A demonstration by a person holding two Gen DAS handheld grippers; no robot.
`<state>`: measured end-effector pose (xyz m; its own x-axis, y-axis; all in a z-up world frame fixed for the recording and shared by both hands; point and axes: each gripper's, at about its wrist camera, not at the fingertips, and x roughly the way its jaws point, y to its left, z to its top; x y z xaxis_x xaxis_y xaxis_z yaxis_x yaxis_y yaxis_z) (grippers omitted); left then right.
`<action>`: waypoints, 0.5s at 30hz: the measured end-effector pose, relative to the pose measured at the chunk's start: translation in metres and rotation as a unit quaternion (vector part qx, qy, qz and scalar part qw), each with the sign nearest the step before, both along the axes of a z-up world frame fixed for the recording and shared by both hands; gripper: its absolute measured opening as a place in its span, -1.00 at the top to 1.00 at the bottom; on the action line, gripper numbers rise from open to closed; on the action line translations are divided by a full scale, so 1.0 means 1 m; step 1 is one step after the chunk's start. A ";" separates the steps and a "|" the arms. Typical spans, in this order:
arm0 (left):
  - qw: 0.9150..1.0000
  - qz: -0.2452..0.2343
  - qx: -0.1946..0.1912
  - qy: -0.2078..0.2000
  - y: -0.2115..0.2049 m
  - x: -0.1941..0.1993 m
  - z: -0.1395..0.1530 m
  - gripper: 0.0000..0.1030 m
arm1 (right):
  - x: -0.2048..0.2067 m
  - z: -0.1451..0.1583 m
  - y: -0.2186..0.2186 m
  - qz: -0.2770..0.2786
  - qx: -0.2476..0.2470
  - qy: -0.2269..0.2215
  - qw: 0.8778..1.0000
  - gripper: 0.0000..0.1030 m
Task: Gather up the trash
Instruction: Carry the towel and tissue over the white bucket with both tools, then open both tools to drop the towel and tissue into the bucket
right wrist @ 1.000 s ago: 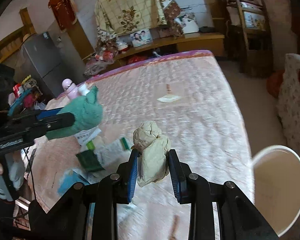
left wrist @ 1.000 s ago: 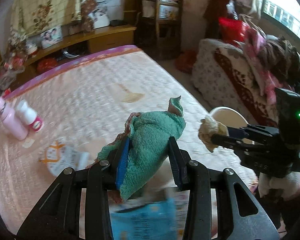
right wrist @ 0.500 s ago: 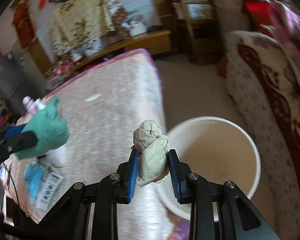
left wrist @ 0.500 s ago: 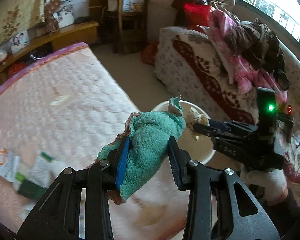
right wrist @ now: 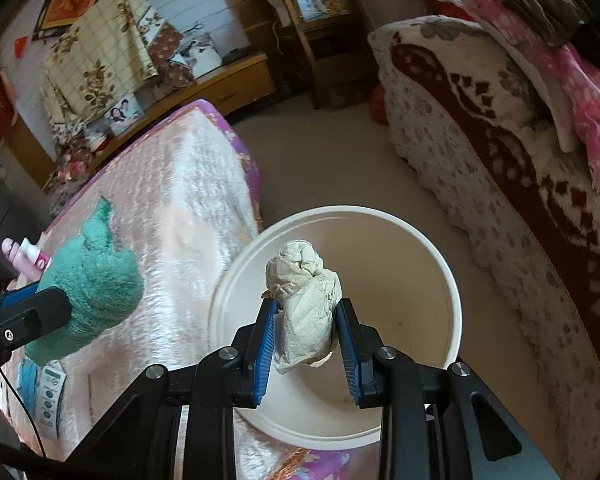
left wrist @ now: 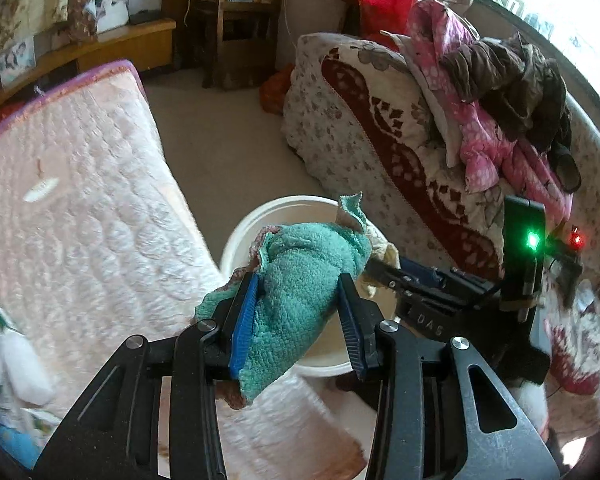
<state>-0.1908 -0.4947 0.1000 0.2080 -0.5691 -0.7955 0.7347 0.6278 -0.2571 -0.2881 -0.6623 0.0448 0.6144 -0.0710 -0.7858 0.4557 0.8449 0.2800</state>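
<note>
My left gripper [left wrist: 300, 312] is shut on a teal terry cloth [left wrist: 300, 288], held at the near rim of a white round bin [left wrist: 256, 220] on the floor beside the bed. My right gripper [right wrist: 305, 320] is shut on a crumpled cream paper wad [right wrist: 304, 292], hanging over the open white bin [right wrist: 432, 256]. In the right wrist view the teal cloth [right wrist: 88, 280] and the left gripper sit at the left, over the mattress edge. In the left wrist view the right gripper's black body [left wrist: 452, 304] reaches in from the right; the wad is mostly hidden behind the cloth.
A pink quilted mattress [left wrist: 72, 200] lies left of the bin, with packets and wrappers [right wrist: 50, 392] and pink bottles [right wrist: 24, 256] on it. A patterned sofa [right wrist: 500, 140] piled with clothes stands right of the bin. Bare floor [left wrist: 220, 152] runs between bed and sofa.
Both grippers have swung right and downward off the bed toward the bin, each keeping its load. The bin now lies directly under the paper wad.
</note>
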 end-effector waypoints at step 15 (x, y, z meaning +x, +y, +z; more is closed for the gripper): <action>0.999 0.040 -0.010 0.003 0.016 0.012 -0.005 0.16 | -0.004 -0.011 -0.007 -0.023 0.013 -0.001 1.000 -0.29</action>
<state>-0.1792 -0.4787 0.0948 0.2477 -0.5661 -0.7862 0.6809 0.6790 -0.2743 -0.2921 -0.6692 0.0337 0.6120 -0.0798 -0.7868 0.4942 0.8152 0.3018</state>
